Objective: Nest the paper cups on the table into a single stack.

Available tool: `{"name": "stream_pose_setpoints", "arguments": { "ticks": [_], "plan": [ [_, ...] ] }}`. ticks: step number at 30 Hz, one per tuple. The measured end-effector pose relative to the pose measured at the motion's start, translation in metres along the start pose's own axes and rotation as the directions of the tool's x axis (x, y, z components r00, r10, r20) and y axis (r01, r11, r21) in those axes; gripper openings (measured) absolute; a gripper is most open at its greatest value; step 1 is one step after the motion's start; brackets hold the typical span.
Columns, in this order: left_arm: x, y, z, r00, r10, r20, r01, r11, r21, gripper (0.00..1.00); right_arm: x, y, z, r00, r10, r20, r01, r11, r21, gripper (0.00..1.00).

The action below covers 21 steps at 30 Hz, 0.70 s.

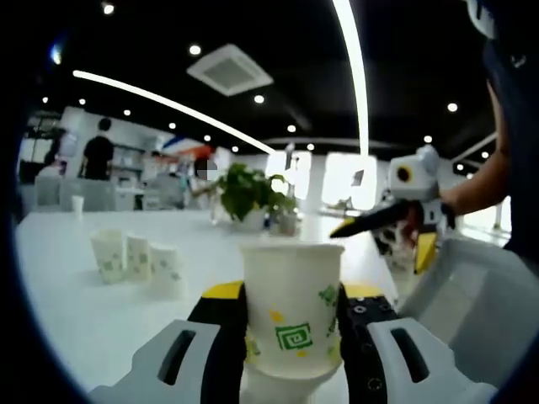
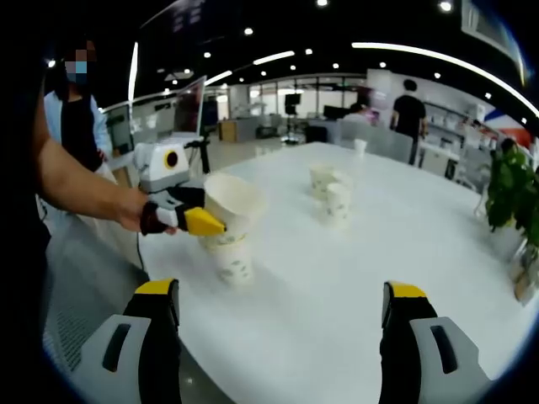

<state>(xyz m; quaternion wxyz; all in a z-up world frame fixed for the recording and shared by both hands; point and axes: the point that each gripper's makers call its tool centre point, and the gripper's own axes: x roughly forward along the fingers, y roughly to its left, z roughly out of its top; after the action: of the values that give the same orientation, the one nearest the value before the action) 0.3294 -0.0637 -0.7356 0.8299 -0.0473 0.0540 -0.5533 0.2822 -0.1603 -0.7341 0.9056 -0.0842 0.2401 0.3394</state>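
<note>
Left gripper (image 1: 293,337) clamped on a paper cup (image 1: 292,313) — over another cup (image 2: 232,259) on the white surface (image 2: 337,286); right gripper (image 2: 282,337) jaws apart — three cups (image 2: 330,192) beyond.

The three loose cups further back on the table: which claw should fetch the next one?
Probably the right. The right claw is open and empty, pointing across the table toward the three loose cups. The left claw is shut on the held cup, which sits atop another cup.
</note>
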Motion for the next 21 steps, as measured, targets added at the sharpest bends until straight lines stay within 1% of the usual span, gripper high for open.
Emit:
{"name": "stream_pose_setpoints", "arguments": {
  "ticks": [2,4,7,11,12,15,18,19,21],
  "plan": [
    [0.000,0.000,-0.002,1.000,0.000,-0.008,0.000,1.000,0.004,0.40,0.000,0.000,0.000,1.000,0.000,0.001,0.000,1.000,-0.002,0.99],
    [-0.002,0.000,-0.006,0.999,0.004,-0.033,-0.004,1.000,0.013,0.40,0.000,0.000,0.000,1.000,0.000,0.001,0.000,1.000,-0.001,0.99],
    [-0.003,0.002,-0.008,0.999,0.009,-0.044,-0.008,1.000,0.015,0.41,0.001,0.000,0.000,1.000,0.001,0.003,-0.001,1.000,-0.001,0.99],
    [-0.004,0.000,-0.010,0.997,0.013,-0.073,-0.010,0.999,0.039,0.42,0.002,0.001,0.001,1.000,0.003,0.003,-0.003,1.000,-0.003,0.99],
    [-0.004,0.000,-0.011,0.996,0.015,-0.090,-0.011,0.999,0.047,0.42,0.003,0.001,0.001,1.000,0.004,0.004,-0.004,1.000,-0.003,0.99],
    [-0.005,-0.003,-0.013,0.993,0.008,-0.115,0.000,0.997,0.072,0.43,0.005,0.001,0.003,1.000,0.005,0.011,-0.005,1.000,-0.002,0.99],
    [-0.008,-0.002,-0.013,0.990,0.024,-0.137,-0.015,0.998,0.061,0.43,0.007,0.001,0.007,1.000,0.007,0.022,-0.007,1.000,-0.004,0.99],
    [-0.009,0.001,-0.013,0.989,0.039,-0.144,-0.030,0.998,0.060,0.44,0.008,0.000,0.008,1.000,0.007,0.026,-0.007,1.000,-0.003,0.99],
    [-0.010,0.003,-0.011,0.989,0.050,-0.136,-0.044,0.998,0.042,0.48,0.009,-0.001,0.011,0.999,0.009,0.033,-0.009,1.000,-0.003,0.99]
  ]
}}
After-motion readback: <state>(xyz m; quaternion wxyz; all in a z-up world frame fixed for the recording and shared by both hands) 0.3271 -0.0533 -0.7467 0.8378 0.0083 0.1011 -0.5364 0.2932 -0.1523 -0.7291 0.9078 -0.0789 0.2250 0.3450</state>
